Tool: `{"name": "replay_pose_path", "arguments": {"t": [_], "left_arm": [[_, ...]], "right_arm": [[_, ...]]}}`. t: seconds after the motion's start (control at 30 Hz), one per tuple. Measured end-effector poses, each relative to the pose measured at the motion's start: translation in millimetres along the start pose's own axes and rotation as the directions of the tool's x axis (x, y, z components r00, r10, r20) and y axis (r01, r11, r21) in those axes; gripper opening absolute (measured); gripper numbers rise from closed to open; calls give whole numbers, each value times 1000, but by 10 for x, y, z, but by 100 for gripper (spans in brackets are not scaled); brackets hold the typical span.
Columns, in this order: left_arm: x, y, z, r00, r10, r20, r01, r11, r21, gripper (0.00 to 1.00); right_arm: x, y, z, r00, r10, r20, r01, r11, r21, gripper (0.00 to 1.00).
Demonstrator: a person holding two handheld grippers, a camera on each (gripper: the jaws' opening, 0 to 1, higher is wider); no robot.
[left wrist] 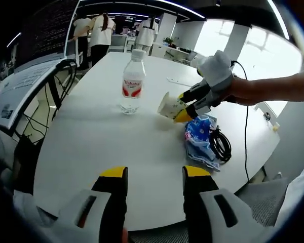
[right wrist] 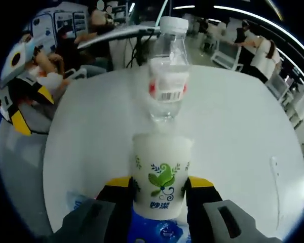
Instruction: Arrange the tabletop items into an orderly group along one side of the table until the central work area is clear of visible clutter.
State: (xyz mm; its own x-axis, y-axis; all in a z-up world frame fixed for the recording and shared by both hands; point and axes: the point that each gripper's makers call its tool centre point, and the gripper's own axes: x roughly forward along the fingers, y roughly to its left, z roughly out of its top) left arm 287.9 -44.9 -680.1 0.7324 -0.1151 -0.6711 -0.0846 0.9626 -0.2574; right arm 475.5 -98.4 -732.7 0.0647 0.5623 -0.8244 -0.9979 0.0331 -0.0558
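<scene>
A clear water bottle (left wrist: pixel 133 81) with a red label and white cap stands upright on the white table (left wrist: pixel 101 142). To its right my right gripper (left wrist: pixel 188 105) is shut on a white paper cup (left wrist: pixel 170 106), held tilted just above the table. In the right gripper view the cup (right wrist: pixel 160 174), with a green leaf print, sits between the yellow-tipped jaws, with the bottle (right wrist: pixel 167 68) right behind it. My left gripper (left wrist: pixel 154 177) is open over the table's near edge, with nothing between its fingers. It appears as the left gripper (right wrist: pixel 20 109) at the left of the right gripper view.
A blue and white plastic packet (left wrist: pixel 200 139) and a coiled black cable (left wrist: pixel 220 144) lie by the table's right edge. A flat white strip (left wrist: pixel 180 81) lies farther back. A black chair (left wrist: pixel 38 109) stands at the left. People stand in the background.
</scene>
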Motion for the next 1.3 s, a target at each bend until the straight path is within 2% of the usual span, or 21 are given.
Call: {"name": "replay_pose_path", "arguments": {"t": [0.2, 0.3, 0.6, 0.8, 1.07, 1.3], "left_arm": [[1, -23, 84, 1000, -7, 17, 6, 1000, 1, 42], [2, -54, 121, 1000, -7, 9, 6, 999, 47, 41], [16, -233, 335, 997, -62, 37, 59, 996, 61, 39], [23, -384, 485, 994, -99, 51, 93, 990, 105, 38], [81, -605, 690, 984, -162, 71, 151, 979, 138, 38], [138, -791, 698, 973, -222, 63, 213, 968, 129, 35]], "right_arm": [[-161, -22, 113, 997, -32, 77, 31, 999, 13, 40], [-230, 26, 109, 995, -46, 88, 46, 999, -6, 40], [-466, 257, 74, 987, -57, 153, 60, 998, -14, 40], [-628, 367, 87, 977, -84, 196, 87, 996, -7, 40], [-753, 658, 46, 972, -85, 217, 95, 995, -34, 40], [-854, 996, 59, 969, -66, 239, 96, 989, -114, 40]]}}
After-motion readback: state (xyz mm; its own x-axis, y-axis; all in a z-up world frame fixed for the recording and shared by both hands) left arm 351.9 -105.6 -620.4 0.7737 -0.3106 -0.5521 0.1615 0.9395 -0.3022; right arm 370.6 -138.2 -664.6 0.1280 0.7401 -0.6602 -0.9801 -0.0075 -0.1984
